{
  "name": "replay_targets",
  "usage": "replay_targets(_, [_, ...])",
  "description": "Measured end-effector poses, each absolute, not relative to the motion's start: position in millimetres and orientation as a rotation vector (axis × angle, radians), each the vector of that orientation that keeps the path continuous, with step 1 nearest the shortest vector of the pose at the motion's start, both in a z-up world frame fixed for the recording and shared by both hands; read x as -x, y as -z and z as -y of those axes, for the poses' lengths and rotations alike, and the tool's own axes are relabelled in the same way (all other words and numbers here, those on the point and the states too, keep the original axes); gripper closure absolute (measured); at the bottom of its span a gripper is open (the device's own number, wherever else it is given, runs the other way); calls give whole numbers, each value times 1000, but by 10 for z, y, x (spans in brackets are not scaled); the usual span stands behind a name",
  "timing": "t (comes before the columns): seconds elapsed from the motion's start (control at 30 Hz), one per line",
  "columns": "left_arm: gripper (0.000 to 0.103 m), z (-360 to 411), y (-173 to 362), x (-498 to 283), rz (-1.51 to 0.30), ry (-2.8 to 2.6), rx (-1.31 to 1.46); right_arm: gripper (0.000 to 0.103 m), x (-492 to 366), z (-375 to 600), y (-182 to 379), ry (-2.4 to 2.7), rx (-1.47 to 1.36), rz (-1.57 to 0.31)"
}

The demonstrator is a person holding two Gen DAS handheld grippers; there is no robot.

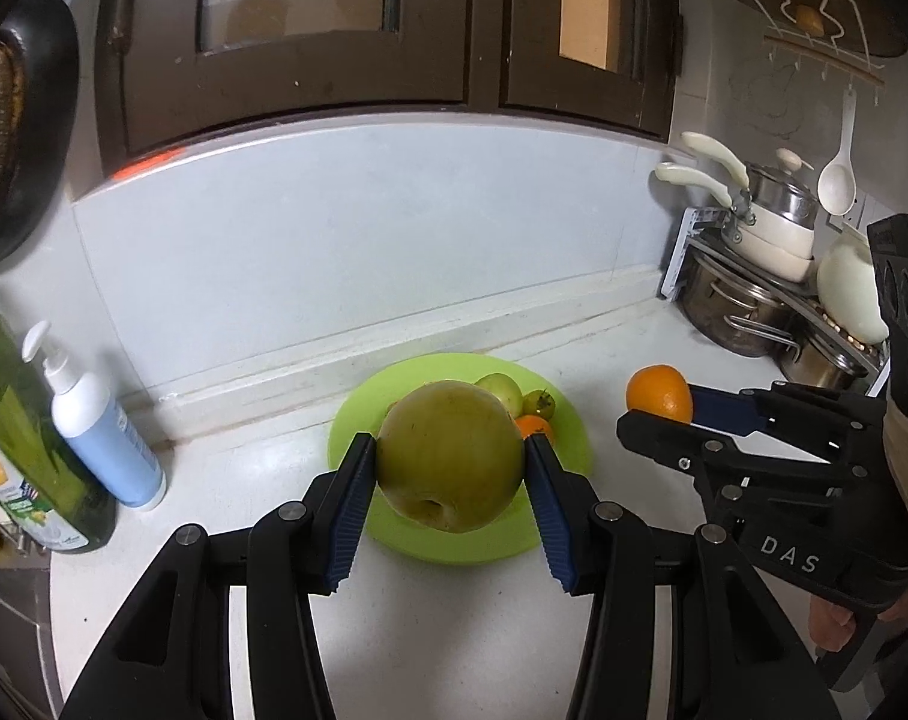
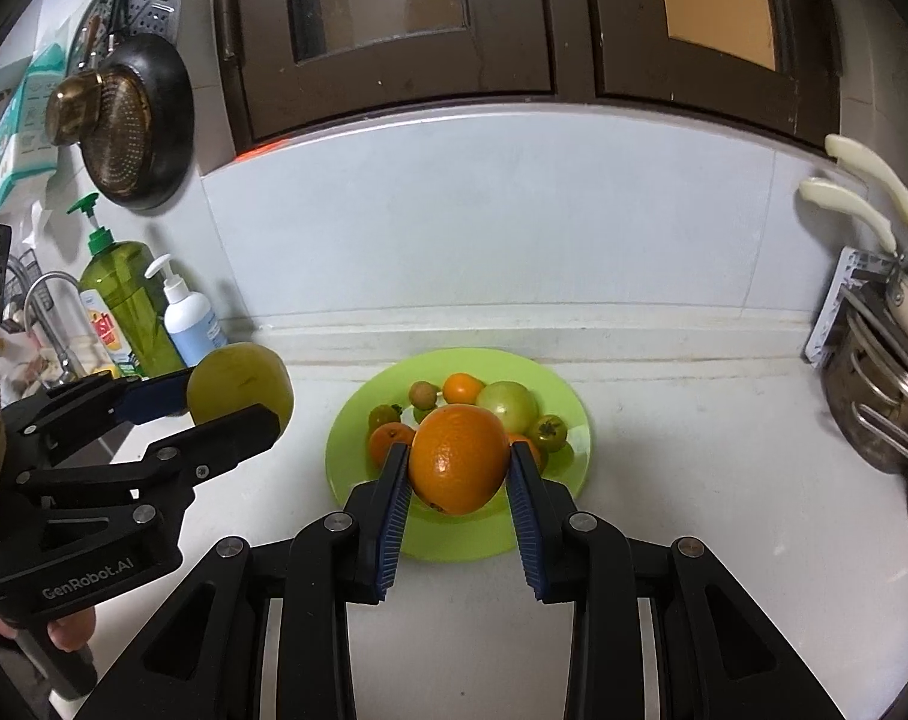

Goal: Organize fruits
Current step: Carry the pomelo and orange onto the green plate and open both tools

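Observation:
My left gripper (image 1: 450, 459) is shut on a large yellow-green apple (image 1: 450, 456) and holds it above the near rim of a lime green plate (image 1: 357, 420). My right gripper (image 2: 458, 462) is shut on a big orange (image 2: 458, 459), held above the same plate (image 2: 345, 450). The plate carries several small fruits: a green tomato (image 2: 508, 405), small oranges (image 2: 463, 387) and small green-orange fruits (image 2: 550, 431). The right gripper with its orange (image 1: 659, 393) shows at the right of the left wrist view. The left gripper with the apple (image 2: 240, 384) shows at the left of the right wrist view.
A white-blue pump bottle (image 1: 102, 432) and a green soap bottle (image 1: 27, 444) stand at the left by the sink tap (image 2: 45, 306). A rack of steel pots and pans (image 1: 754, 276) fills the right corner. A dark pan (image 2: 135, 120) hangs on the wall. Brown cabinets (image 1: 333, 30) hang above.

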State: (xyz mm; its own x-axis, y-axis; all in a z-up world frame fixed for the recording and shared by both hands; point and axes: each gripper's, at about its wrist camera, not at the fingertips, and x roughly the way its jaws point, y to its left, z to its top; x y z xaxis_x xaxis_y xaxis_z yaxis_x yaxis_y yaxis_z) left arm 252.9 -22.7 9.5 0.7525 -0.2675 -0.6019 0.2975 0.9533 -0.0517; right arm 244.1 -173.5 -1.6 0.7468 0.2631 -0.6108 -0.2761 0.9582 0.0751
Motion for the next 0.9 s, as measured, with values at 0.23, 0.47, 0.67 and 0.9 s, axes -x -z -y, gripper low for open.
replay_targets(0.23, [54,217,-39,-2801,-690,300,-45,70,-2680,1705,84,-296,10,-704])
replay_targets(0.47, [54,265,46,-3047,-725,310,-57,70,-2920,1664,169,-305,0,-748])
replay_targets(0.67, [54,313,161,-3277,-768,323,-62,70,-3072,1647,283,-300,-3,-786])
replay_targets(0.9, [54,390,335,-3496,-819,329,-76,70,-3235,1628,457,-291,-12,-837])
